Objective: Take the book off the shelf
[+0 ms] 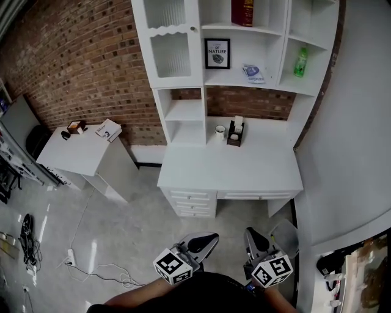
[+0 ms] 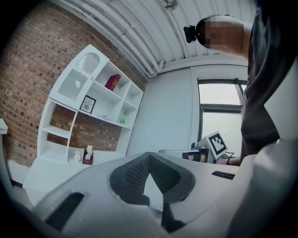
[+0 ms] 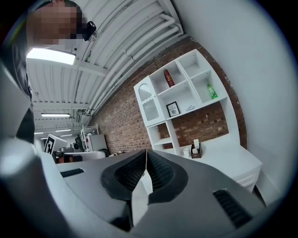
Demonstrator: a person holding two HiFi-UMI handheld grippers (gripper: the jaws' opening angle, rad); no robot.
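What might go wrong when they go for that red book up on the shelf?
The red book stands on a high shelf above a deep desk; a long reach may knock the cup over. Left gripper and right gripper are both shut; unopened, they might just push the book back.

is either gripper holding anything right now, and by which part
Nothing is held. The left gripper and the right gripper both have jaws closed together with nothing between them; the dark red book stands high in the white shelf unit.
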